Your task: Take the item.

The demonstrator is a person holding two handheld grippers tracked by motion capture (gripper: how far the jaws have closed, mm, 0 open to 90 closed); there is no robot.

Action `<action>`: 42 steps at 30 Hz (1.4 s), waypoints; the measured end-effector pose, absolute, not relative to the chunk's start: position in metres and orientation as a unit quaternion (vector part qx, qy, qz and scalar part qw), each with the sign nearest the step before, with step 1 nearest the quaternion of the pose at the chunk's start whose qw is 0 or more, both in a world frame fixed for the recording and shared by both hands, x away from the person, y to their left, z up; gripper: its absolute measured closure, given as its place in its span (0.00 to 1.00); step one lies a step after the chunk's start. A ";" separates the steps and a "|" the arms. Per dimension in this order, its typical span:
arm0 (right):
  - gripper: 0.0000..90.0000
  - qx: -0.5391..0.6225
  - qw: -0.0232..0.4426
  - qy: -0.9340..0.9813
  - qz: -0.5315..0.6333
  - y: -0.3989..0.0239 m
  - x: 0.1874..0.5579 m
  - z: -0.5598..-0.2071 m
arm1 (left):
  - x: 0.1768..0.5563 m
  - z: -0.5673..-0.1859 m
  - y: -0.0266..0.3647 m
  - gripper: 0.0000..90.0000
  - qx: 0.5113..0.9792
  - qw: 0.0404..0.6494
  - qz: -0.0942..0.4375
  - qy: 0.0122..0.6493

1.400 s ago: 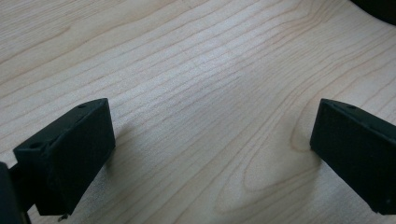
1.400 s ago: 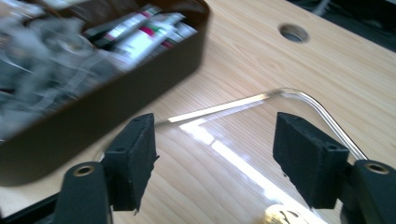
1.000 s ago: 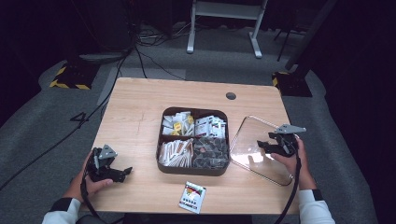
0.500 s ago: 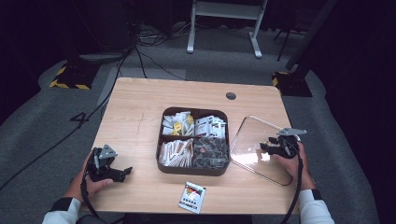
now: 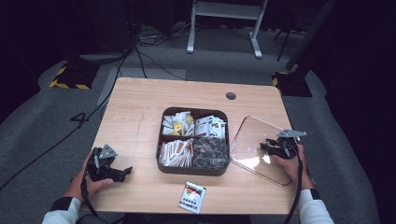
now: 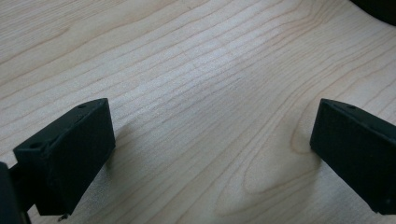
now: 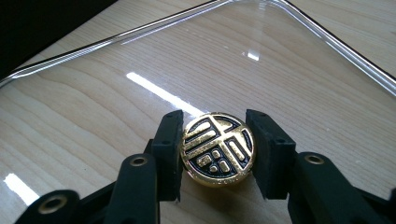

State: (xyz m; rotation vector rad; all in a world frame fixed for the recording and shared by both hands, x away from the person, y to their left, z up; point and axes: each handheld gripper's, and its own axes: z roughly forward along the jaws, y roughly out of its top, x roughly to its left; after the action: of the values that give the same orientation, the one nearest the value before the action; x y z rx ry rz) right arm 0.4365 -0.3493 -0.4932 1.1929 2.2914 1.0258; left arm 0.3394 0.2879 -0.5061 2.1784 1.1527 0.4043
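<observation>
Resting on bare wood at the near left of the table point(image 5: 140, 107), the left gripper point(image 5: 122, 171) sits in the person's left hand point(image 5: 88, 184). Its jaws are spread wide, with nothing between them but tabletop, as the left gripper view shows. It has not shifted from the earlier high-view pictures.

At the table's centre sits a dark, rounded tray point(image 5: 194, 169) split into four compartments holding packets and sachets. Just in front of the tray, near the table's edge, lies a small printed packet point(image 5: 192, 197).

To the right of the tray, a clear glass lid point(image 5: 250, 140) lies flat on the table. The right gripper point(image 5: 267, 147), held in the right hand point(image 5: 292, 163), reaches over it. In the right gripper view, its jaws sit either side of the lid's round gold-and-black knob point(image 7: 217, 148), both pads touching its rim. These jaws have just been closing in around the knob. Compared with a second ago, the right gripper sits slightly lower over the lid, and the lid itself has not moved.
</observation>
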 end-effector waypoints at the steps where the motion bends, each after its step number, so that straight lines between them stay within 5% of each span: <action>1: 0.66 0.421 0.180 0.811 0.363 -0.350 0.437 -0.493 | 0.339 -0.506 0.288 0.00 0.827 0.317 0.152 0.439; 42: 0.66 0.410 0.235 0.780 0.411 -0.350 0.424 -0.438 | 0.344 -0.507 0.282 0.00 0.821 0.317 0.157 0.448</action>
State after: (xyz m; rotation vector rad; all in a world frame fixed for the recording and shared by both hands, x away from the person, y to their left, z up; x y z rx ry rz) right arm 0.4237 -0.3505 -0.4384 1.1249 2.1406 1.1270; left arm 0.3438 0.2823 -0.5065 2.1610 1.1784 0.4131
